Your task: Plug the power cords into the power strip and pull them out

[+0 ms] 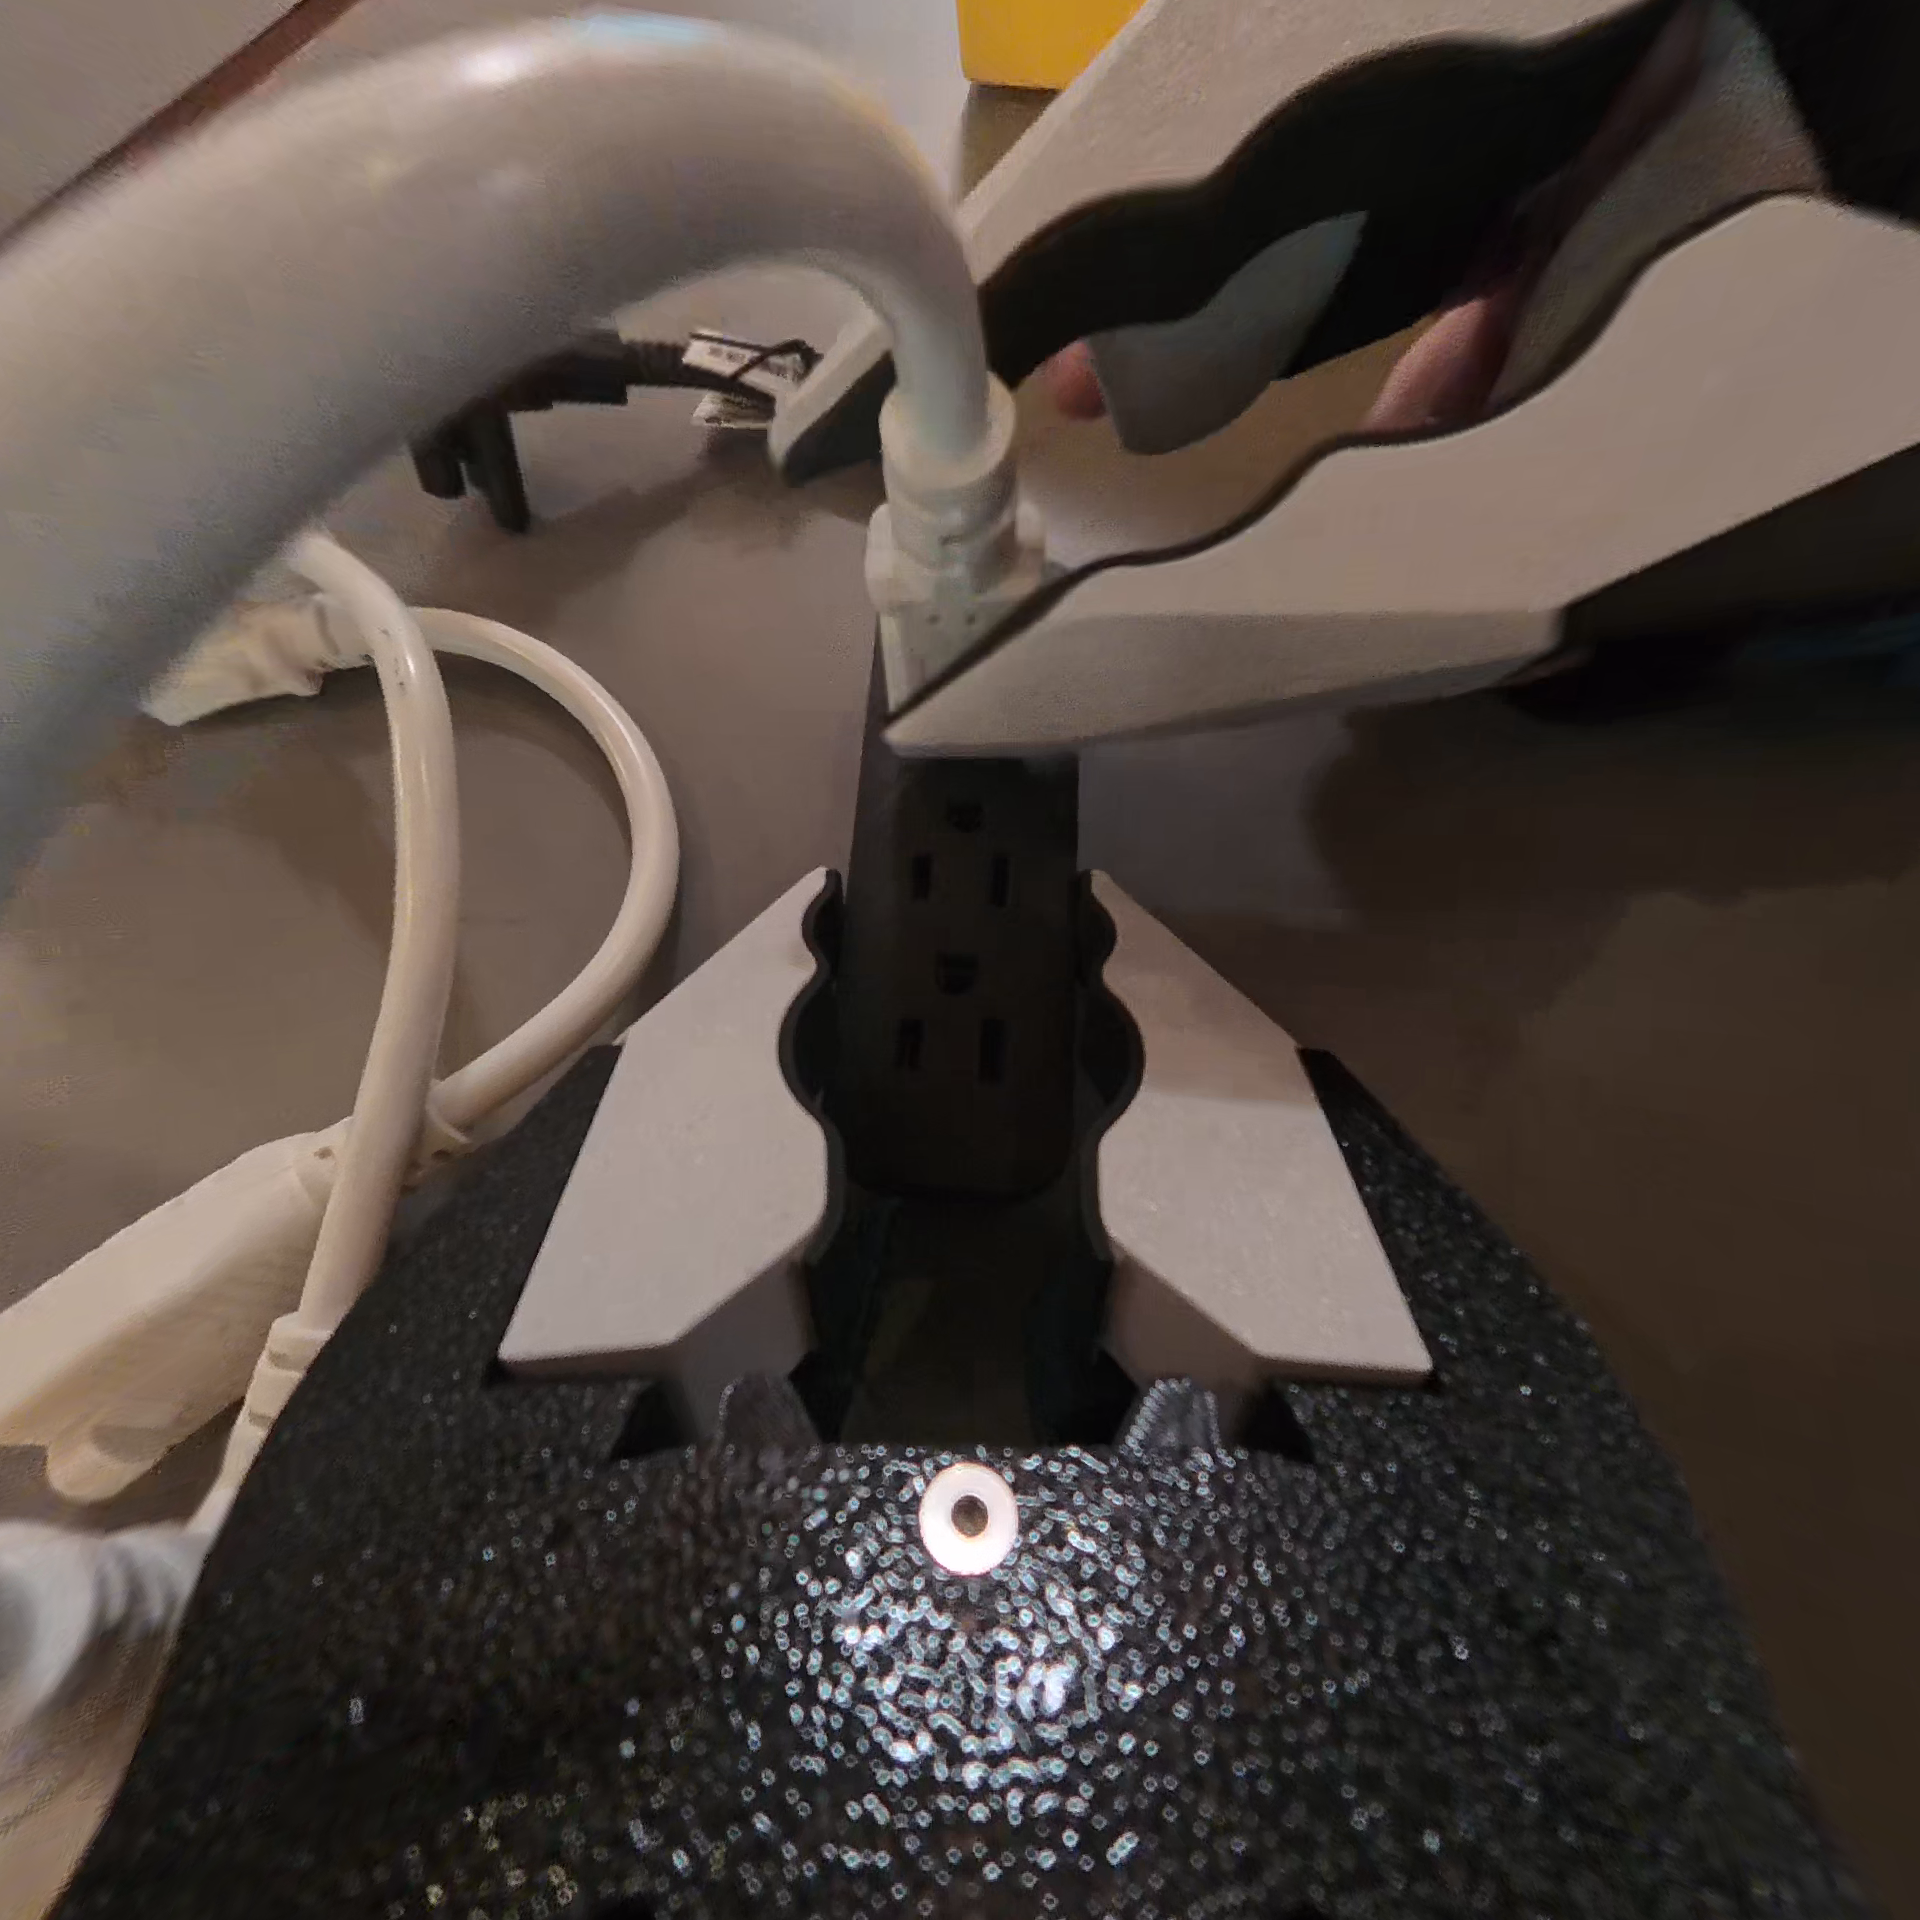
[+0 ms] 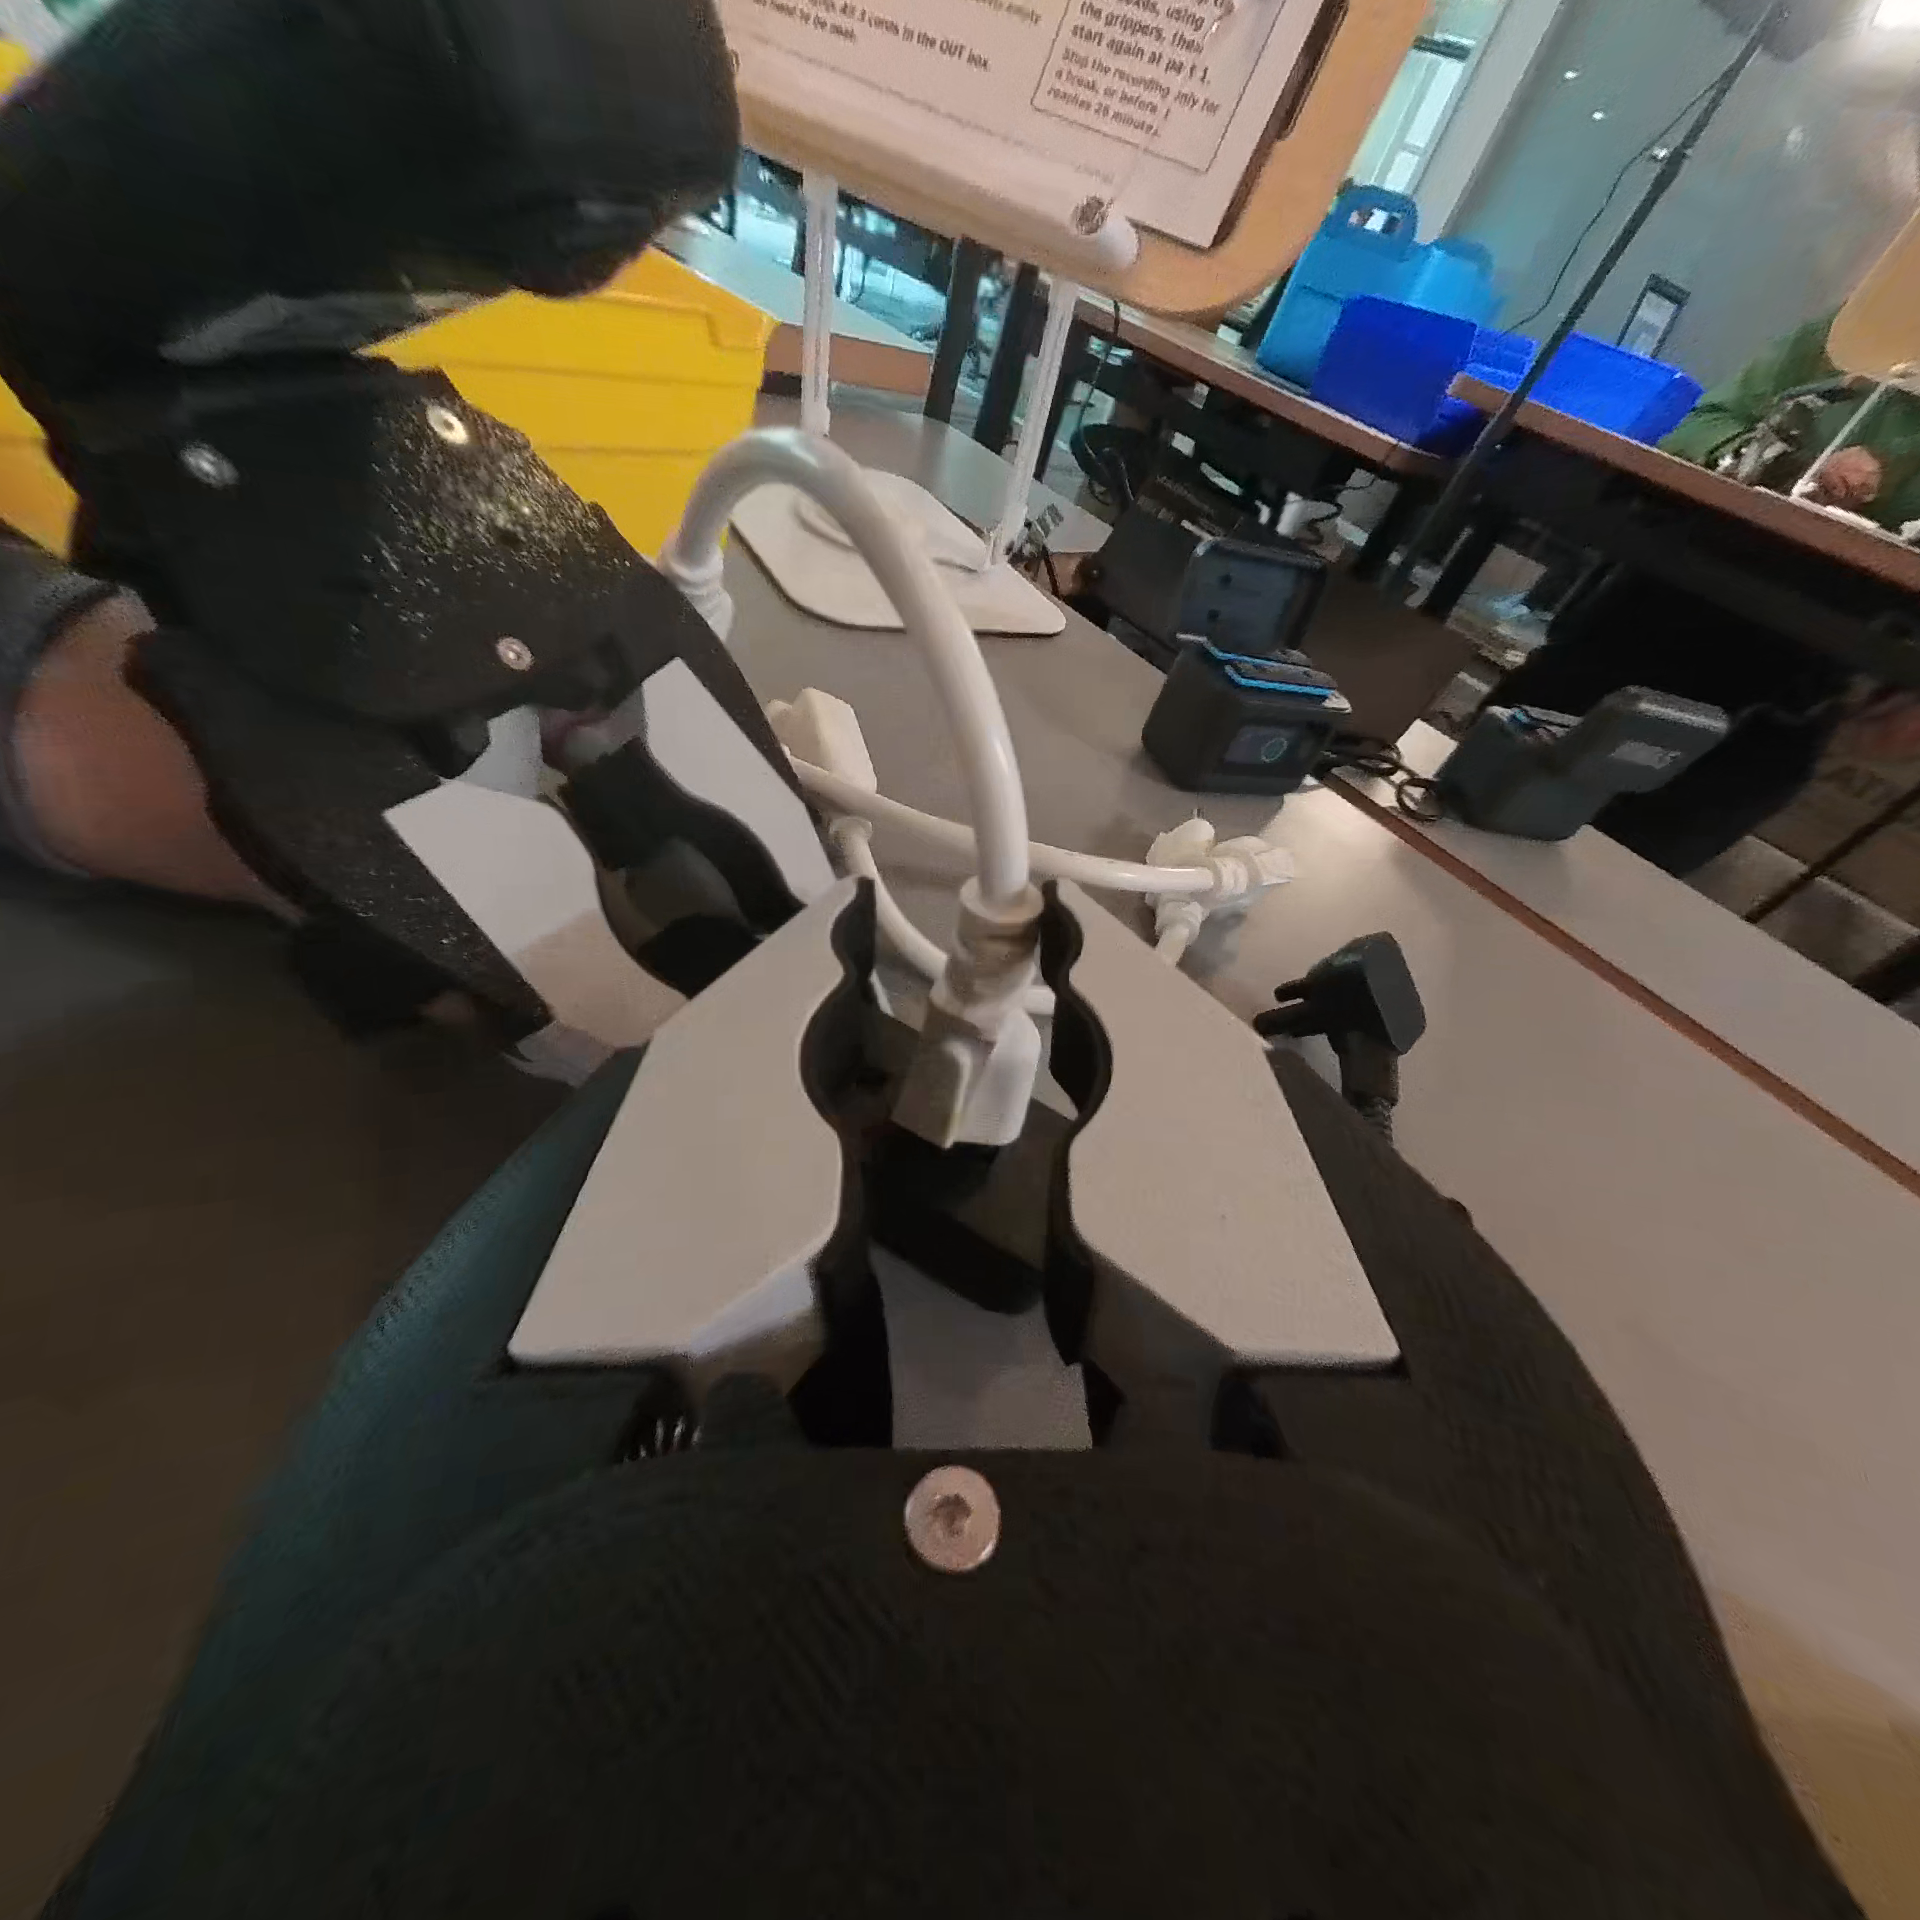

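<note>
Between the fingers of the left gripper (image 1: 958, 997) lies the black power strip (image 1: 958, 935), pinched at its sides on the bench (image 1: 1558, 1039). Only the right wrist view shows the right gripper (image 2: 956, 997) closed around the white plug (image 2: 977, 1070), standing in the strip.

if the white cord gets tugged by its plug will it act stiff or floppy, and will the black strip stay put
The white cord holds an arch above its plug, so it's probably springy, not limp. The power strip looks slim, likely light; it might lift if the left gripper weren't clamping it. The right gripper grips the plug body, likely firmly.
</note>
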Available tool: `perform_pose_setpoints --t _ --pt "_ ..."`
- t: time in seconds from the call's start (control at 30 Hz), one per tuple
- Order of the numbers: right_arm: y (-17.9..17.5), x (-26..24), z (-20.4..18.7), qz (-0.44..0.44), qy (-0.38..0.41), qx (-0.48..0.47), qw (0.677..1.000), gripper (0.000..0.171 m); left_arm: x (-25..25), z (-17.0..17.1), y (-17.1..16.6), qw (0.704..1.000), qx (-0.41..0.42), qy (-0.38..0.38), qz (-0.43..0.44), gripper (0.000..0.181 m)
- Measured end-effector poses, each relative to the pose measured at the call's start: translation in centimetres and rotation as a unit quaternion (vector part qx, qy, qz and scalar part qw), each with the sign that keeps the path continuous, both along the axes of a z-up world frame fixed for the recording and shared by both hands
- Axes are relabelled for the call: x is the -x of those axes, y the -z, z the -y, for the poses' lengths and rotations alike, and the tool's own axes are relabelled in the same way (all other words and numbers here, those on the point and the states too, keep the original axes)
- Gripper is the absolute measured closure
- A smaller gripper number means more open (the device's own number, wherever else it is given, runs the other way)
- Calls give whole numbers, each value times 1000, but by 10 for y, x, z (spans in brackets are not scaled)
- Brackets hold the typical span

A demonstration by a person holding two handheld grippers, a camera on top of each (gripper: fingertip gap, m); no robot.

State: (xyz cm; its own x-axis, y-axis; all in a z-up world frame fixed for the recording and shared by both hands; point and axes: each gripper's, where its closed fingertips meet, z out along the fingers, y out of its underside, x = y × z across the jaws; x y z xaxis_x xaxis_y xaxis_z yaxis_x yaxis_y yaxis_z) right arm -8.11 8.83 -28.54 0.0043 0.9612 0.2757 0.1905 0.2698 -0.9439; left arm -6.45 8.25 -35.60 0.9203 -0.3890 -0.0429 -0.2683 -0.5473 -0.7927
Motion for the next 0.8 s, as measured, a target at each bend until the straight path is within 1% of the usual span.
perform_pose_setpoints --t 0.13,0.23,0.3,0.4,0.47,0.63,0.73,0.8 --pt "-3 -12 -8 -9 -7 98 995 139 0 0 0 1000 1 3 1 138" --pt "-1 -10 -10 -2 -15 144 990 142 -1 1 0 1000 0 5 1 138" --pt "4 -8 -6 16 -12 139 990 143 -1 1 0 1000 1 5 1 138" --pt "16 -9 -2 57 9 118 991 138 -1 1 0 1000 1 6 1 138" --pt "14 -11 -8 50 41 99 993 151 -2 1 0 1000 1 8 1 138" --pt "16 -12 -11 52 72 63 994 154 -2 1 0 1000 0 8 1 138" --pt "17 -14 -14 53 78 81 992 154 -2 1 0 1000 0 9 1 138" --pt "17 -15 -14 51 69 130 988 153 -2 1 0 1000 -1 10 0 138"
